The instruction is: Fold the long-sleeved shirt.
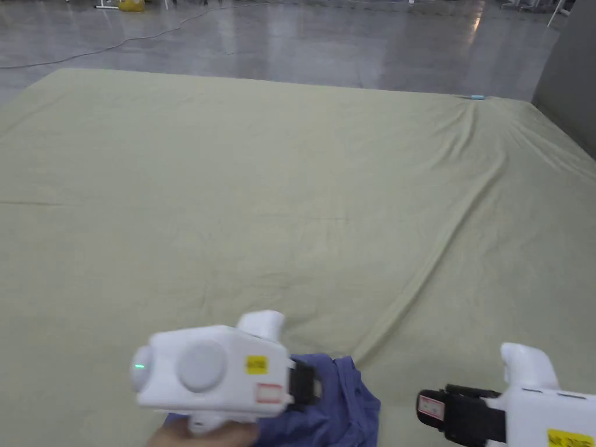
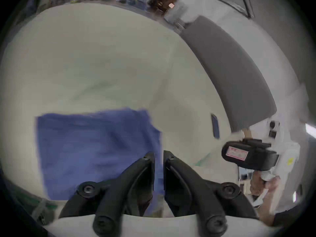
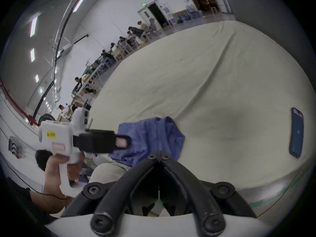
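pale green sheet (image 1: 302, 192) covers a wide flat surface and takes up most of the head view, with long creases running from its upper right toward the lower centre. grey polished floor (image 1: 302, 35) lies beyond its far edge at the top of the frame, with a cable trailing across the upper left.

blue long-sleeved shirt (image 1: 343, 407) sits bunched at the bottom centre of the head view, at the near edge of the sheet. in the left gripper view it appears as a flat blue panel in the lower left, blurred.

left gripper (image 2: 159, 155): white body at lower left of the head view, a hand (image 1: 204, 435) beneath it at the bottom edge. in its own view the jaws stand nearly together with a narrow gap, blue cloth visible in that gap; whether both jaws press on the cloth cannot be told.

right gripper (image 3: 159, 156): at lower right of the head view, black jaw end pointing left toward the shirt, apart from it. in its own view the jaw tips meet, nothing seen between them, with the shirt just beyond the tips.

dark phone (image 3: 296, 132) lies on the sheet at the right of the right gripper view, well apart from the shirt. people (image 3: 119, 40) sit at tables along the wall in the upper left of that view.
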`<state>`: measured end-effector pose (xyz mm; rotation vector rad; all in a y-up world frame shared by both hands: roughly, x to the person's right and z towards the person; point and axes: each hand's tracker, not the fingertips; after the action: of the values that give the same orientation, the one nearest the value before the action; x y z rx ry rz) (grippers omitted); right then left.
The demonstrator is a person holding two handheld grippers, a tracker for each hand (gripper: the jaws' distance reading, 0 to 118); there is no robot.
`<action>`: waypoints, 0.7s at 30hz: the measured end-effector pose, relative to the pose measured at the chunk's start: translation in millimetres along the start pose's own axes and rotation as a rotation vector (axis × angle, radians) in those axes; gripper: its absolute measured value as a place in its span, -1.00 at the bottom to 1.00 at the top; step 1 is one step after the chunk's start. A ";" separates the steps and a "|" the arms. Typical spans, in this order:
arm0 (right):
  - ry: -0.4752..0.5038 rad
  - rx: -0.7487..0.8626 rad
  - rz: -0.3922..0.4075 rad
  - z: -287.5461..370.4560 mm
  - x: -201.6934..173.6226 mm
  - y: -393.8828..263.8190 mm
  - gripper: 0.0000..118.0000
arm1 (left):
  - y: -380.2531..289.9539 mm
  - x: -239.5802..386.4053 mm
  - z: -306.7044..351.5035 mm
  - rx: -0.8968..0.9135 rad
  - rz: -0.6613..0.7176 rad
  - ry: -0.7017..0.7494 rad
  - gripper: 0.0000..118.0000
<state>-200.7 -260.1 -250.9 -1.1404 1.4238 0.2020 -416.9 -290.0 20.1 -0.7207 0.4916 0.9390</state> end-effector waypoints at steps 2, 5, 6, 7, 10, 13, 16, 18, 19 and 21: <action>0.089 -0.036 0.039 -29.9 -15.1 7.2 -1.00 | 7.8 -40.5 26.1 0.040 0.036 0.092 -0.93; 0.149 -0.123 0.029 -77.7 -35.5 12.3 -1.00 | 8.2 -88.5 50.0 0.047 0.134 0.168 -0.93; 0.165 -0.149 0.026 -96.8 -40.4 12.5 -1.00 | 5.7 -101.2 56.6 0.055 0.172 0.174 -0.93; 0.169 -0.182 0.025 -116.2 -43.0 11.9 -1.00 | 1.1 -107.4 60.1 0.056 0.190 0.177 -0.93; 0.099 -0.304 -0.013 -164.8 -32.8 11.7 -1.00 | -6.8 -123.2 65.4 0.047 0.201 0.187 -0.93; -0.100 -0.373 -0.024 -191.7 -1.4 -0.4 -1.00 | -14.3 -126.3 62.5 0.031 0.212 0.184 -0.93; 0.067 -0.340 -0.165 -189.1 32.7 1.5 -1.00 | -16.2 -130.1 56.5 0.012 0.204 0.159 -0.93; 0.034 -0.328 -0.158 -174.4 36.5 3.0 -1.00 | -16.4 -130.7 52.7 0.001 0.194 0.145 -0.93; 0.036 -0.326 -0.135 -173.8 36.9 4.0 -1.00 | -14.4 -134.1 48.8 -0.003 0.190 0.139 -0.93; 0.040 -0.328 -0.124 -175.4 40.5 4.1 -1.00 | -12.5 -135.1 42.6 -0.011 0.182 0.115 -0.92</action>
<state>-310.7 -402.4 -243.6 -1.5031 1.3817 0.3350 -472.1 -337.4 142.3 -0.7515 0.6624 1.0740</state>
